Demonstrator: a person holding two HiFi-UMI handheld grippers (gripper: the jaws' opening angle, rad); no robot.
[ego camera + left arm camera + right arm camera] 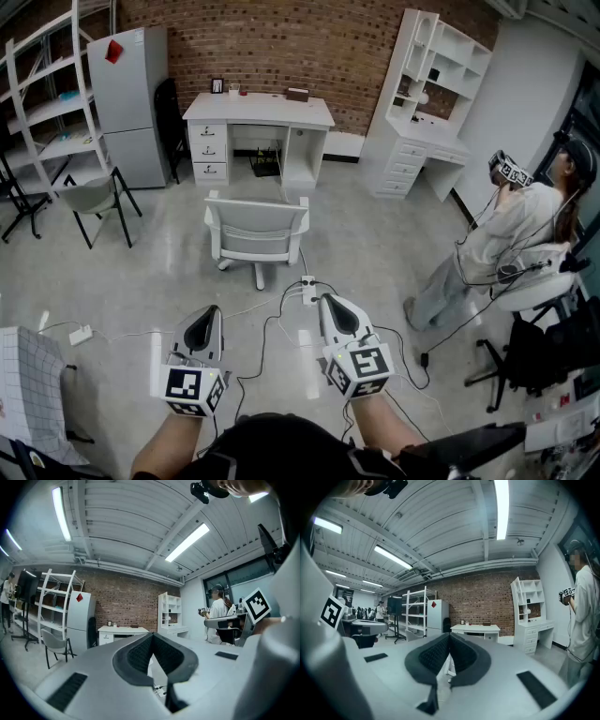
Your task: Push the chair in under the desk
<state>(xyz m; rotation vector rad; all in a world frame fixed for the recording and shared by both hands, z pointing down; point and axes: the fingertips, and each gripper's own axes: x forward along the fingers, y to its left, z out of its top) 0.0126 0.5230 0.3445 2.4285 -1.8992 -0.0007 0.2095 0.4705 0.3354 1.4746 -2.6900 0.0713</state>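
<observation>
A white swivel chair (257, 232) stands on the floor, its back toward me, well in front of the white desk (259, 110) against the brick wall. My left gripper (203, 324) and right gripper (337, 313) hang side by side near me, short of the chair and apart from it. Both are shut with nothing between the jaws. In the left gripper view the gripper (152, 638) points level at the desk (123, 632). In the right gripper view the gripper (449, 637) points level and the desk (477, 629) shows beyond the tips.
Cables and a power strip (307, 290) lie on the floor between me and the chair. A grey folding chair (92, 198) and a fridge (131, 101) stand at the left, a white shelf unit (428, 103) at the right. A person (497, 239) sits at the right.
</observation>
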